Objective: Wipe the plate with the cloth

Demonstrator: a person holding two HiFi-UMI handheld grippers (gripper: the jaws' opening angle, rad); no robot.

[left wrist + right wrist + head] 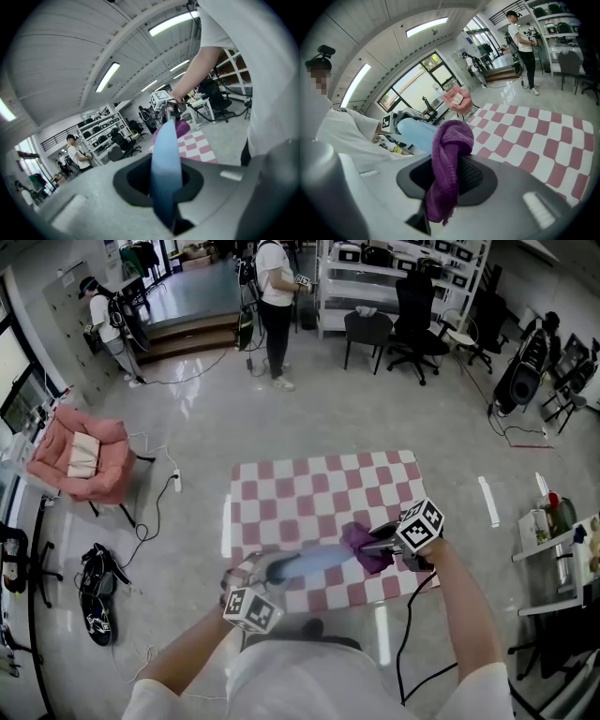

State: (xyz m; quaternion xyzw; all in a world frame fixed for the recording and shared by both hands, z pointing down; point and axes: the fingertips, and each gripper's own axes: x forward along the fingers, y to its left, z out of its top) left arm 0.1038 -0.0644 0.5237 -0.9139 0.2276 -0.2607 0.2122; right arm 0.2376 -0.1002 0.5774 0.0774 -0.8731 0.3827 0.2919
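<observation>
A: Left gripper point(269, 571) was clamped on the rim of the blue plate point(165, 168). Its own view showed the plate edge-on between the jaws; head view only showed a pale smear.
B: Right gripper point(377, 545)?
A: Pinched on the purple cloth point(446, 164), bunched over the jaws. Head view put the cloth against the plate's far end, over the near part of the checkered table point(309, 493).
B: Surroundings?
A: Pink chair point(80, 460) left, office chairs point(412, 315) beyond. The person's arm point(197, 70) blocked the left gripper view's right side.
</observation>
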